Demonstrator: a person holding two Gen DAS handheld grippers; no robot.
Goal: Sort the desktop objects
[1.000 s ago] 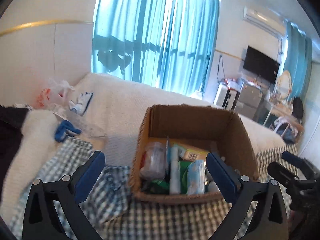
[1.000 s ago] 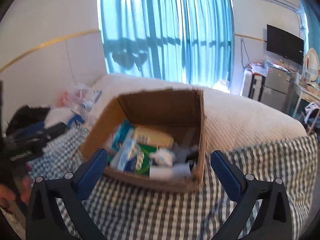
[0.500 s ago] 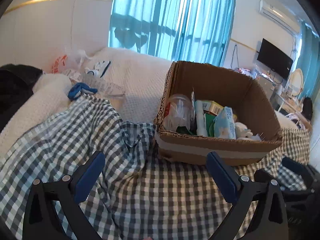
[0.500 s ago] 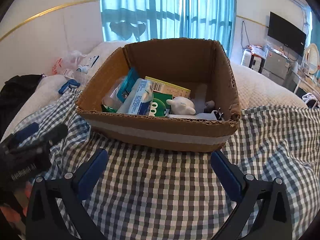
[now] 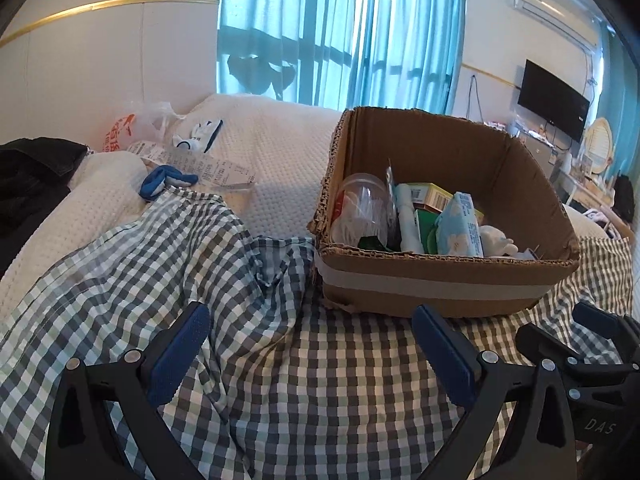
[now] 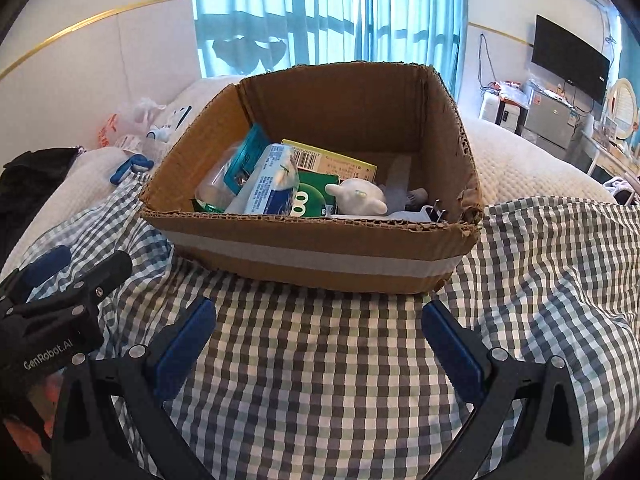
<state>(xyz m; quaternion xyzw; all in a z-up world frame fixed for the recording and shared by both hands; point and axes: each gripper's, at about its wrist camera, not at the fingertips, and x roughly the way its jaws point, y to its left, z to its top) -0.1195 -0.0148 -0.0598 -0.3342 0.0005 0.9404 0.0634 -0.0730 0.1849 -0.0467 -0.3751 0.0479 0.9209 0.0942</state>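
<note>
An open cardboard box [image 5: 436,288] [image 6: 320,256] stands on a checked cloth [image 5: 280,380] [image 6: 320,380]. Inside lie a clear plastic jar [image 5: 360,208], a blue tissue pack [image 6: 274,182], a yellow carton [image 6: 332,162], a green pack [image 6: 312,196] and a white toy [image 6: 356,196]. My left gripper [image 5: 312,352] is open, held short of the box's near left corner, with nothing between its pads. My right gripper [image 6: 320,348] is open in front of the box's near wall, also holding nothing. Each gripper shows at the edge of the other's view.
A white bedspread [image 5: 272,152] stretches behind the box. On it lie a blue sock [image 5: 160,184], a paper receipt [image 5: 200,164], a plastic bag [image 5: 136,128] and dark clothing [image 5: 28,176]. Blue curtains [image 5: 340,32] hang behind; a TV [image 5: 554,100] is at the right.
Both grippers have drawn back and down from the box, so it now sits farther ahead, with more checked cloth between the fingers. Both stayed open.
</note>
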